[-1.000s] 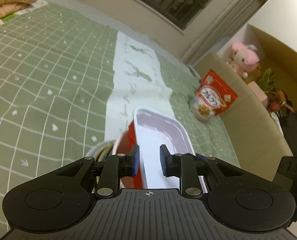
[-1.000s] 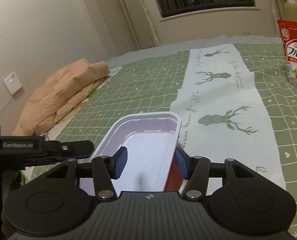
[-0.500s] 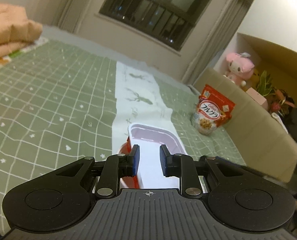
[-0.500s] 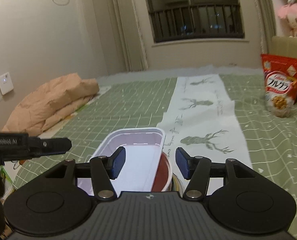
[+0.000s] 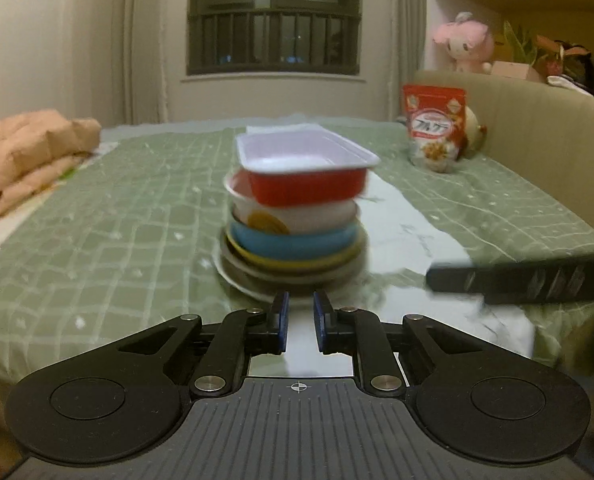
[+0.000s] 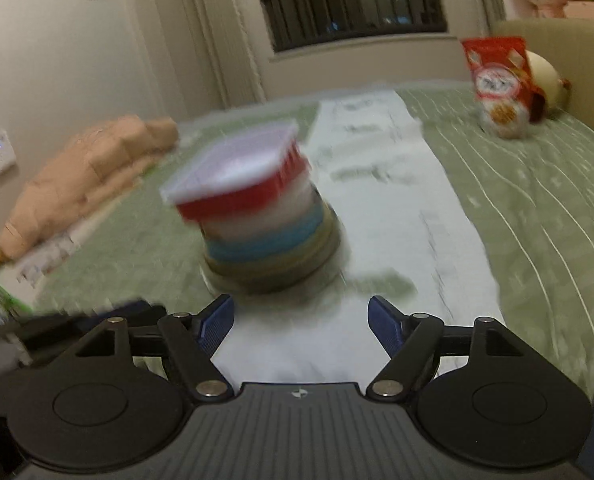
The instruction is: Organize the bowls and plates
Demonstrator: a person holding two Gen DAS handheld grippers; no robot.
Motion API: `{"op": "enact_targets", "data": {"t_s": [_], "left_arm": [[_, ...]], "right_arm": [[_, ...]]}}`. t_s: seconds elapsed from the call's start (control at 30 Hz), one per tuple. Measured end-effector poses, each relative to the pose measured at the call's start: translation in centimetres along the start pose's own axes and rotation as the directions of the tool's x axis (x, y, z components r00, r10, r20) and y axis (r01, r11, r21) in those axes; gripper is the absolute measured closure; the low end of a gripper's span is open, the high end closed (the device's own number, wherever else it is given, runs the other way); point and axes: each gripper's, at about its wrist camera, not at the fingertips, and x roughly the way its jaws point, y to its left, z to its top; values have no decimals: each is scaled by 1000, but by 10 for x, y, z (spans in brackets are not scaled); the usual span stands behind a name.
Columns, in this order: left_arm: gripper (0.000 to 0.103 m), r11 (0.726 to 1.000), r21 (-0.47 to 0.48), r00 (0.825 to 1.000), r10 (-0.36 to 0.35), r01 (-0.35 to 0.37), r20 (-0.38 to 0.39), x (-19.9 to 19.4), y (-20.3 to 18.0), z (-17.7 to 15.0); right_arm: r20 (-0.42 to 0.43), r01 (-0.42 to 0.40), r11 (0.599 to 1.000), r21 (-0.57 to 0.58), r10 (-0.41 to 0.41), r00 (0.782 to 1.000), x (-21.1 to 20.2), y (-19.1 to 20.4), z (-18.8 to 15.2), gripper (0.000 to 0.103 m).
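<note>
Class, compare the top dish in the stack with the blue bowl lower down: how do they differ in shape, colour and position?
The red rectangular tray has straight sides and a white inside; the blue bowl is round. The tray sits on top, skewed and overhanging the stack; the blue bowl is nested lower, above the yellow plate, with only its side showing. Both belong to one stack on the white cloth runner.

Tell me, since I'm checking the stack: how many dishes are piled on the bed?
5 visible: a red rectangular tray on top, a white bowl under it, then a blue bowl, a yellow plate and a grey plate at the bottom. Blur could hide others nested inside.
</note>
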Motion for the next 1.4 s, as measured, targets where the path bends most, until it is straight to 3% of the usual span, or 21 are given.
{"op": "enact_targets", "data": {"t_s": [0.13,0.37,1.4], "left_arm": [[86,996,-68,997,-64,61,-39,-13,-2,-3],[86,997,-80,997,-4,-2,-80,-22,-8,-12],[86,995,-101,997,-8,0,-75,-27,-6,-17]], "right_arm": [[-29,34,999,2,-34,999,-10,1,-26,28],[41,112,990,-91,-109,993,-25,17,-37,25],[29,72,993,-96,-70,997,-24,21,-37,25]]}}
